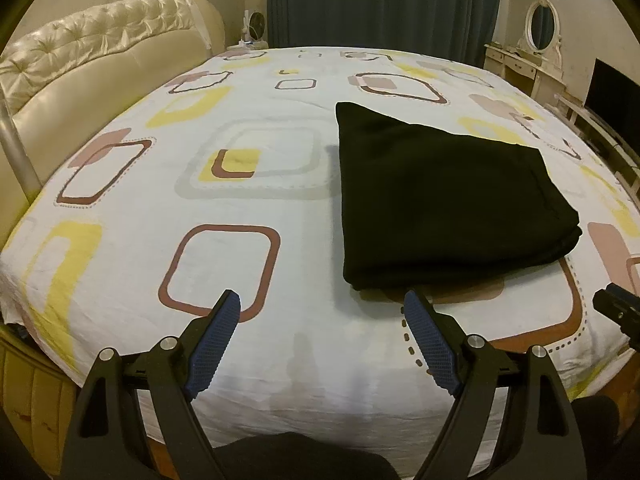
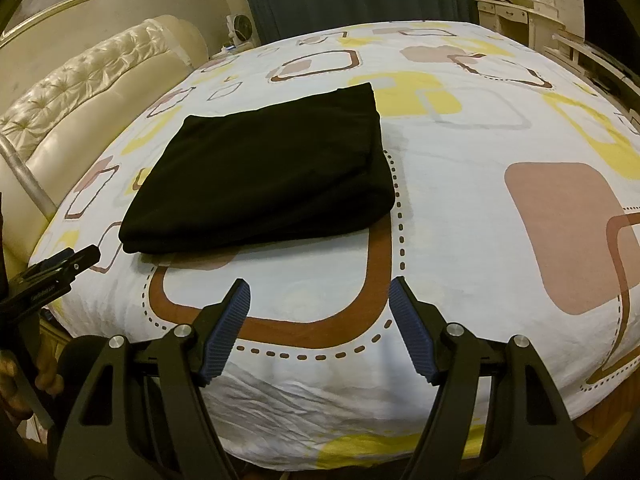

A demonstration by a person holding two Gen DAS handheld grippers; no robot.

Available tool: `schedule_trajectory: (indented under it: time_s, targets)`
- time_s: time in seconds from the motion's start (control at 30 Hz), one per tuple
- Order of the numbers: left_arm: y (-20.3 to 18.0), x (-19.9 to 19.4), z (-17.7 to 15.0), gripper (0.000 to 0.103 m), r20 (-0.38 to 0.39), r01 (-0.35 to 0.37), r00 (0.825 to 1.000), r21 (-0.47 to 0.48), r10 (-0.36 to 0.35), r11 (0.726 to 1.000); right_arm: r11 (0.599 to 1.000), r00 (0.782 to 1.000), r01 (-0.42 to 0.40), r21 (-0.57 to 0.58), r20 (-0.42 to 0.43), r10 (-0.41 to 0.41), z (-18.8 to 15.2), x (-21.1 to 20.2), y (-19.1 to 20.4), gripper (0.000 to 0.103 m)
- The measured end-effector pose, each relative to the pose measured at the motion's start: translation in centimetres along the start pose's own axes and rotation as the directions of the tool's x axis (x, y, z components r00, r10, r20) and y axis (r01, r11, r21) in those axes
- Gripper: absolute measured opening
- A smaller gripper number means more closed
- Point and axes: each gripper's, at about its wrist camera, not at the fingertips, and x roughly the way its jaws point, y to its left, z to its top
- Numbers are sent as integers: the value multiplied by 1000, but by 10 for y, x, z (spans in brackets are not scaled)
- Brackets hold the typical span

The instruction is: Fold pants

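Both grippers empty and clear of the folded black pants on the bed.

The left gripper [image 1: 322, 308] stands with jaws wide, nothing between its blue pads, poised above the near edge of the bed sheet [image 1: 248, 208]; the pants [image 1: 440, 200] lie near it, toward one o'clock. The right gripper [image 2: 320, 294] is likewise spread and empty, with the pants [image 2: 264, 168] toward eleven o'clock in its view, so the bundle sits between the two tools. The garment rests as a compact layered rectangle, edges roughly squared. Judgement: folding appears complete, and the grippers hang apart from the cloth to avoid disturbing it. The cream tufted headboard [image 1: 100, 48] stands at ten o'clock.
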Motion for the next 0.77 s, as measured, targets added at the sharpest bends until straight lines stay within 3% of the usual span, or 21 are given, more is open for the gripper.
schedule_trajectory:
  time_s: [0.17, 0.3, 0.4, 0.5, 0.67, 0.77]
  targets:
    - [-1, 0, 0, 88, -4, -7, 1000, 3, 7, 1000, 1000, 1000, -1, 0, -5, 1, -1, 1, 2, 72]
    - [-4, 1, 1, 93, -30, -54, 998, 24, 55, 998, 1000, 1000, 3, -11, -9, -3, -3, 3, 4, 72]
    - [2, 1, -2, 92, -64, 2, 998, -1, -2, 1000, 1000, 1000, -1, -16, -16, 1, -5, 5, 6, 72]
    - [2, -8, 6, 92, -22, 12, 1000, 15, -12, 1000, 1000, 1000, -11, -26, -19, 11, -6, 4, 9, 72]
    - [15, -20, 41, 93, 81, -12, 997, 32, 10, 999, 999, 999, -45, -1, -15, 45, 5, -3, 4, 74]
    - [38, 13, 78, 93, 79, -63, 995, 19, 61, 998, 999, 999, -43, 20, 21, 43, 27, -2, -11, 79]
